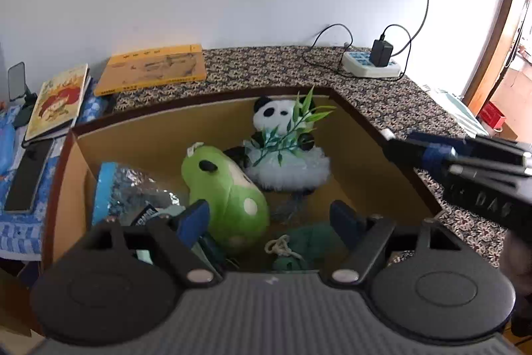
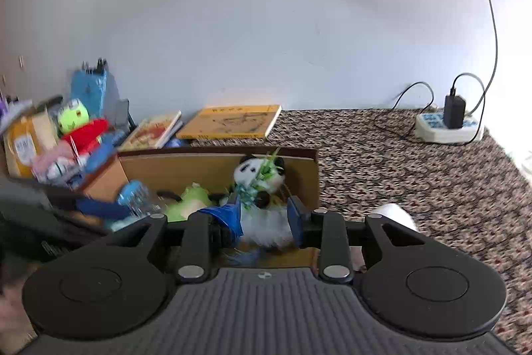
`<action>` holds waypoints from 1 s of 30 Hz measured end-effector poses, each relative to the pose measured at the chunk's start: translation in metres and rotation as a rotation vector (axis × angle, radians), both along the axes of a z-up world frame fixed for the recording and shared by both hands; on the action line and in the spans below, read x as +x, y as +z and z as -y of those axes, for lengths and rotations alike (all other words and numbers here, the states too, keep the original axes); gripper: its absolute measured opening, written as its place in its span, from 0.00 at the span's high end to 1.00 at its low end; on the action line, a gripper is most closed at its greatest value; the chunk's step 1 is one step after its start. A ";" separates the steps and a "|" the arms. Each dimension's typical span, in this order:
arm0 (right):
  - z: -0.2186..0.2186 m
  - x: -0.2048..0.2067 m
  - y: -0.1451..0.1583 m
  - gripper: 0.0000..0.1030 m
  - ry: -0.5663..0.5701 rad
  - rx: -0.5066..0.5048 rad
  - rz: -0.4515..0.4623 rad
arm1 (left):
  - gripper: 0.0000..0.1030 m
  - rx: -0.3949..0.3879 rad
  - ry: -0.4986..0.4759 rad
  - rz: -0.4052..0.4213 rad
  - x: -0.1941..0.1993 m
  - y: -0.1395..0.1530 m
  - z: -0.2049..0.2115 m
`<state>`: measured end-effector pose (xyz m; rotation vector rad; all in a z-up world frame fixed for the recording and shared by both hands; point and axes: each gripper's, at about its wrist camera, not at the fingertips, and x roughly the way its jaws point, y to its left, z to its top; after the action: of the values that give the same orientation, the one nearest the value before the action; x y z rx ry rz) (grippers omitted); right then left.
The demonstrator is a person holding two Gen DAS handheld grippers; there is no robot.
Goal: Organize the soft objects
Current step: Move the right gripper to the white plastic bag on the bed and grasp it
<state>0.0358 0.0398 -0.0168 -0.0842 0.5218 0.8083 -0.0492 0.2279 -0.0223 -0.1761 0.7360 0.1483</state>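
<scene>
An open cardboard box holds a panda plush with green leaves and a white frilly skirt. A green frog plush lies beside it, and a dark green drawstring pouch rests at the near wall. My left gripper hangs over the box, open, with the frog's lower end and the pouch below the gap and nothing pressed. My right gripper points at the panda from the box's right side. It stands slightly open and empty, and it shows over the right rim in the left wrist view.
A blue and silver foil bag lies in the box's left part. Books and a phone lie behind and left of the box. A power strip with charger and cables sits at the back right. More toys and clutter are piled left.
</scene>
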 end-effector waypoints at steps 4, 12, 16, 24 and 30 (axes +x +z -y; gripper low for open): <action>0.010 -0.005 0.002 0.94 0.012 -0.005 0.049 | 0.23 -0.024 0.004 0.041 -0.005 0.013 -0.004; 0.035 -0.024 0.009 1.00 -0.011 0.013 0.212 | 0.23 -0.063 -0.031 0.098 0.000 0.030 0.000; 0.051 -0.029 0.011 1.00 -0.062 0.015 0.275 | 0.23 -0.071 -0.070 0.110 0.008 0.033 0.011; 0.084 -0.020 0.006 1.00 -0.132 0.002 0.314 | 0.23 -0.064 -0.142 0.113 0.030 0.035 0.048; 0.113 0.002 -0.004 1.00 -0.119 0.022 0.245 | 0.23 -0.038 -0.166 0.109 0.048 0.036 0.088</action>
<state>0.0381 -0.0736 -0.0205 -0.1290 0.2832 0.6760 -0.0014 0.1397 0.0134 -0.1579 0.6417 -0.0331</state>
